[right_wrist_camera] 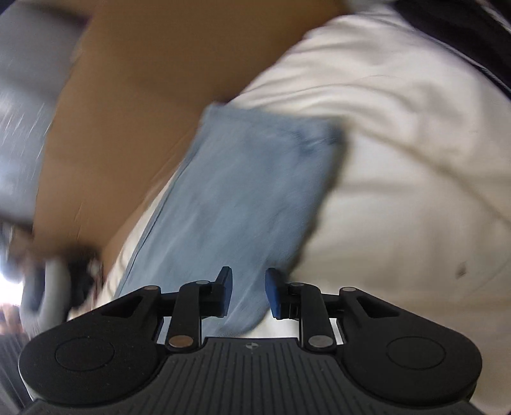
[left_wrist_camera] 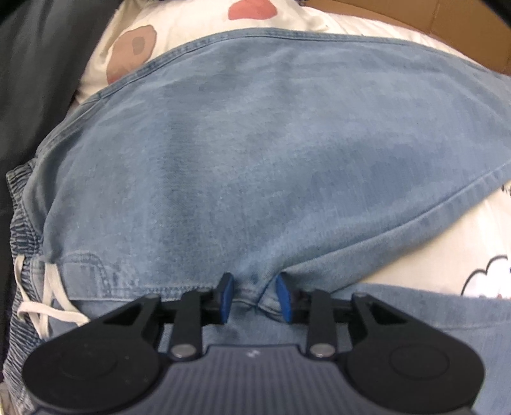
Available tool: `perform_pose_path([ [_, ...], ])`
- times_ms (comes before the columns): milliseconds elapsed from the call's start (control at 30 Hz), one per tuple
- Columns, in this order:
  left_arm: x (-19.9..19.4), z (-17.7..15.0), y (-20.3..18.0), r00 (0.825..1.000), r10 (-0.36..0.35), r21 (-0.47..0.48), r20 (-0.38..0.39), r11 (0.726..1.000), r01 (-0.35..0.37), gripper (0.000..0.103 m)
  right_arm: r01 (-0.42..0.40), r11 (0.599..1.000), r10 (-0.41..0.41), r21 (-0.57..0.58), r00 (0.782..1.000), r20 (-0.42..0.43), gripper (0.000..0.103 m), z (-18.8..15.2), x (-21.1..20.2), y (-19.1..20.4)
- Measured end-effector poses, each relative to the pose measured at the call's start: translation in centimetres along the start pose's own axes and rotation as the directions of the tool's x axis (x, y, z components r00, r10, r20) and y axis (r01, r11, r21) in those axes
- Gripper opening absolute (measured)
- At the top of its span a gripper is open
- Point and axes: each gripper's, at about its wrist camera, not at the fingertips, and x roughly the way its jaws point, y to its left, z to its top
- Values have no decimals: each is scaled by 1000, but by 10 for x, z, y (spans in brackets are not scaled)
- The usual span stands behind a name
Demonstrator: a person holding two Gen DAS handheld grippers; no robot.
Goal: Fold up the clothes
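Light blue jeans (left_wrist_camera: 255, 143) lie spread on a white printed sheet (left_wrist_camera: 191, 28), one leg folded over the other. The elastic waistband (left_wrist_camera: 19, 207) and a white drawstring (left_wrist_camera: 51, 297) are at the left. My left gripper (left_wrist_camera: 254, 295) points steeply down at the crotch seam, its blue pads pinching a small puckered fold of denim. In the blurred right wrist view a jeans leg (right_wrist_camera: 255, 178) stretches away, ending in a hem. My right gripper (right_wrist_camera: 247, 293) hovers over that leg with its jaws apart and nothing gripped between them.
Brown cardboard (right_wrist_camera: 143, 79) lies beyond the sheet's (right_wrist_camera: 399, 159) far edge, also seen as cardboard (left_wrist_camera: 415, 16) at the top of the left view. Dark fabric (left_wrist_camera: 38, 64) borders the sheet on the left. A blurred grey and black object (right_wrist_camera: 54, 287) sits at lower left.
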Motion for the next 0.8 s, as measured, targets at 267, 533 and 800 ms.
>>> perform_pose_path([
  [267, -3, -2, -1, 998, 27, 63, -55, 998, -23, 37, 41, 999, -41, -8, 998, 44, 32, 33, -5, -14],
  [533, -2, -1, 7, 994, 26, 37, -110, 999, -22, 42, 80, 993, -73, -88, 994, 77, 2, 57, -3, -6],
  [800, -3, -2, 10, 993, 27, -17, -112, 999, -29, 39, 160, 979, -150, -125, 985, 82, 3, 66, -2, -8],
])
